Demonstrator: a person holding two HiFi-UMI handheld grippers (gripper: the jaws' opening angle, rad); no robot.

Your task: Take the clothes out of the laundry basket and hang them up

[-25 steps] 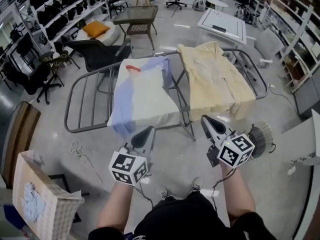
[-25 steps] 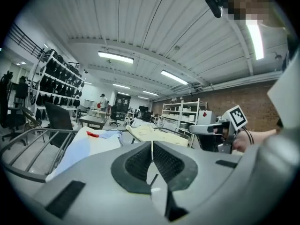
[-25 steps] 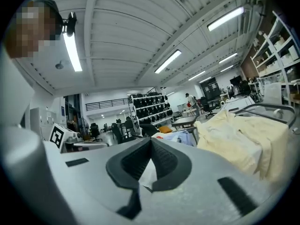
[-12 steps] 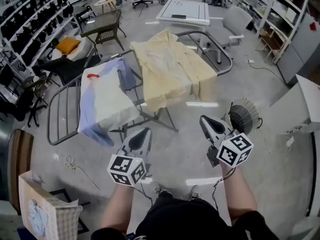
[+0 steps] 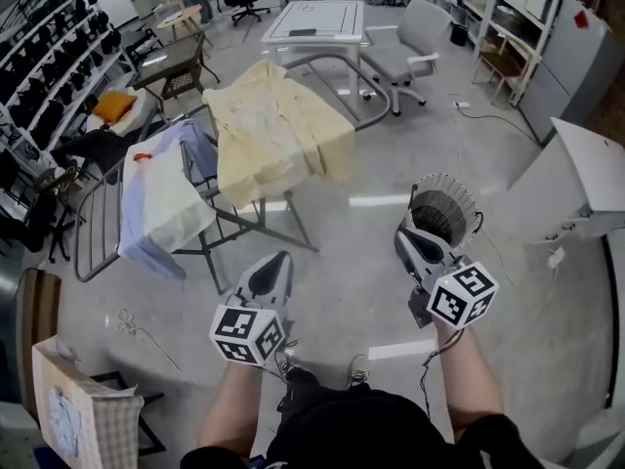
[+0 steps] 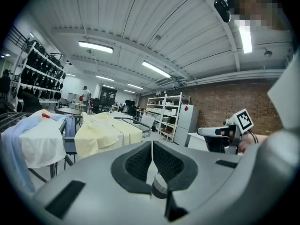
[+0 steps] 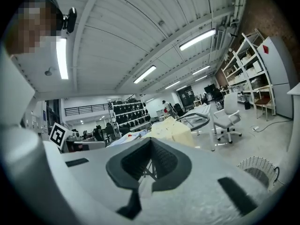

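Note:
A pale yellow shirt (image 5: 278, 130) and a white and light-blue garment (image 5: 161, 198) are draped over a grey folding drying rack (image 5: 93, 237) on the far left. A round white wire basket (image 5: 444, 208) stands on the floor just beyond my right gripper (image 5: 410, 242); I cannot see what is inside it. My left gripper (image 5: 271, 267) is held out beside the right one over bare floor. Both are shut with nothing between their jaws. The left gripper view shows the yellow shirt (image 6: 101, 132) ahead on the left.
A woven hamper (image 5: 73, 413) holding a light-blue cloth stands at the lower left. Behind the rack are a white table (image 5: 308, 22), an office chair (image 5: 410, 42), shelves and black chairs. A white cabinet (image 5: 591, 179) stands on the right.
The view has swung to the right: the rack and its garments have slid to the left and the wire basket now lies right by my right gripper. Both grippers stay shut.

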